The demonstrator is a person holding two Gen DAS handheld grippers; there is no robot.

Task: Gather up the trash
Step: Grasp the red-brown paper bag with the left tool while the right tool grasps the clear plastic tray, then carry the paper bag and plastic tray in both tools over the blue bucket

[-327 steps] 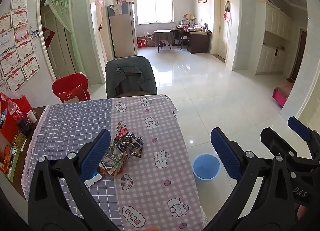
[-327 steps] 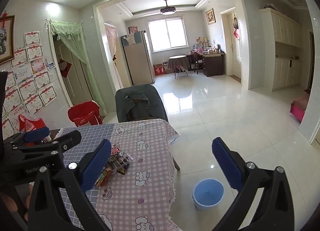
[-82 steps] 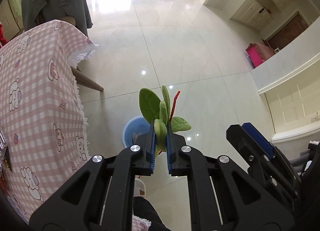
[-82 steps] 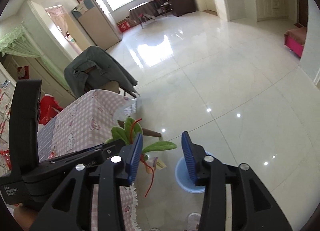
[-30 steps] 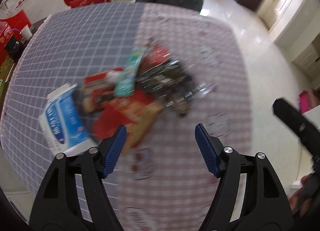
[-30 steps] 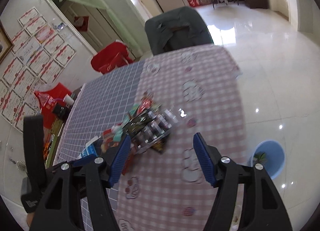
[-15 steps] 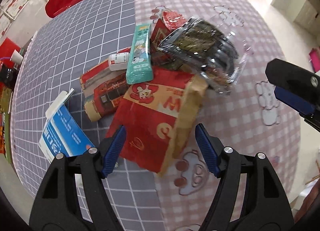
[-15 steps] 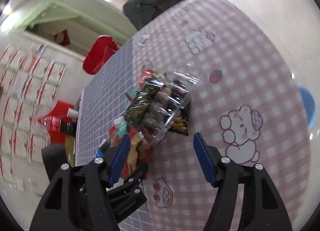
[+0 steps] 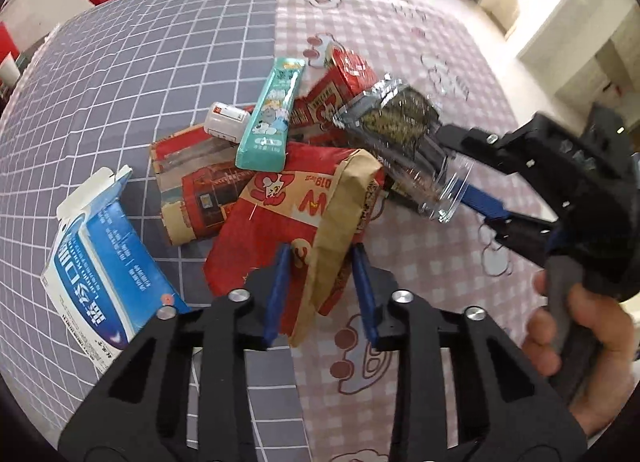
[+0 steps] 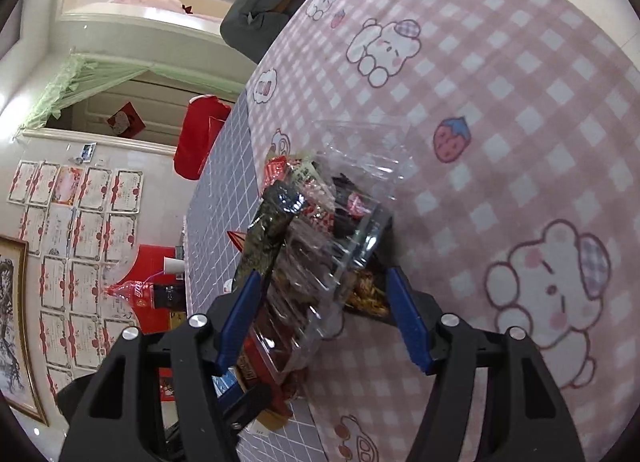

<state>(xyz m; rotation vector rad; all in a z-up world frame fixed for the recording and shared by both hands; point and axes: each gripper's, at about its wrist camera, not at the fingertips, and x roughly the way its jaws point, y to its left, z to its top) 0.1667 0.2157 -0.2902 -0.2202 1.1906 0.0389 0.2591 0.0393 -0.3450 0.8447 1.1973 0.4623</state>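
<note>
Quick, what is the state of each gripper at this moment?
Left gripper: open, jaws around the red and brown paper bag, not clamped.
Right gripper: open, jaws around the clear plastic tray.

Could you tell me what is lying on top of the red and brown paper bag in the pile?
A teal sachet rests on the paper bag's upper edge, and the clear plastic tray overlaps its right corner. Whatever lies beneath the bag is covered.

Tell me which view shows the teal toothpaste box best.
The left wrist view: the teal toothpaste box lies fully exposed atop the trash pile there. In the right wrist view the clear plastic tray blocks the pile, and the box cannot be seen.
</note>
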